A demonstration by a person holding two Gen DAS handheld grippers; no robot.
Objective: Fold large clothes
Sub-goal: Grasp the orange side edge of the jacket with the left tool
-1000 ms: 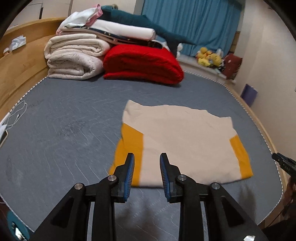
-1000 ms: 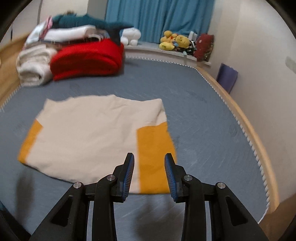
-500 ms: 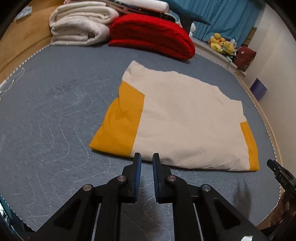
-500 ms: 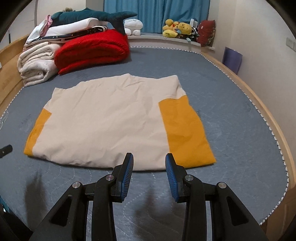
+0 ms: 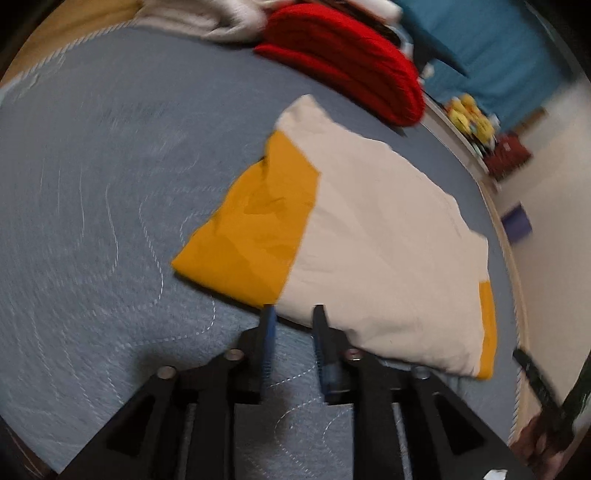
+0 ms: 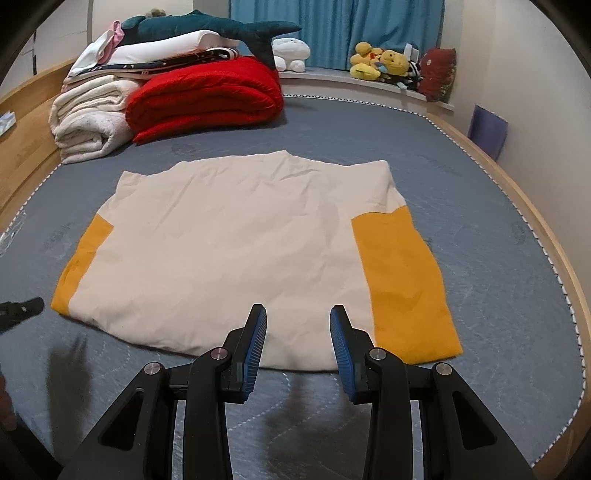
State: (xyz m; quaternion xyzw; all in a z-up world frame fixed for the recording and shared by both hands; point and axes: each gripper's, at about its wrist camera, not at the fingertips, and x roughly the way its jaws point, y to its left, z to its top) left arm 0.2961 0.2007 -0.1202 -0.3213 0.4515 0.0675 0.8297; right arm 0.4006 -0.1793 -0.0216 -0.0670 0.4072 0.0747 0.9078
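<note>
A cream garment with orange side panels (image 6: 240, 243) lies folded flat on the grey quilted bed (image 6: 498, 258); it also shows in the left wrist view (image 5: 376, 236). My left gripper (image 5: 291, 314) is open and empty, its tips at the garment's near edge beside the left orange panel (image 5: 255, 229). My right gripper (image 6: 297, 314) is open and empty, just above the near edge, left of the right orange panel (image 6: 399, 280). The left gripper's tip (image 6: 22, 308) shows at the far left of the right wrist view.
Folded cream blankets (image 6: 88, 118), a red quilt (image 6: 207, 96) and a blue shark plush (image 6: 221, 27) are piled at the head of the bed. Yellow soft toys (image 6: 384, 62) sit on the window ledge. A wooden frame (image 6: 554, 266) rims the bed.
My left gripper has opened wider from a near-closed gap, tilted and come up to the garment's near edge. My right gripper has dropped slightly closer to the edge and stayed open.
</note>
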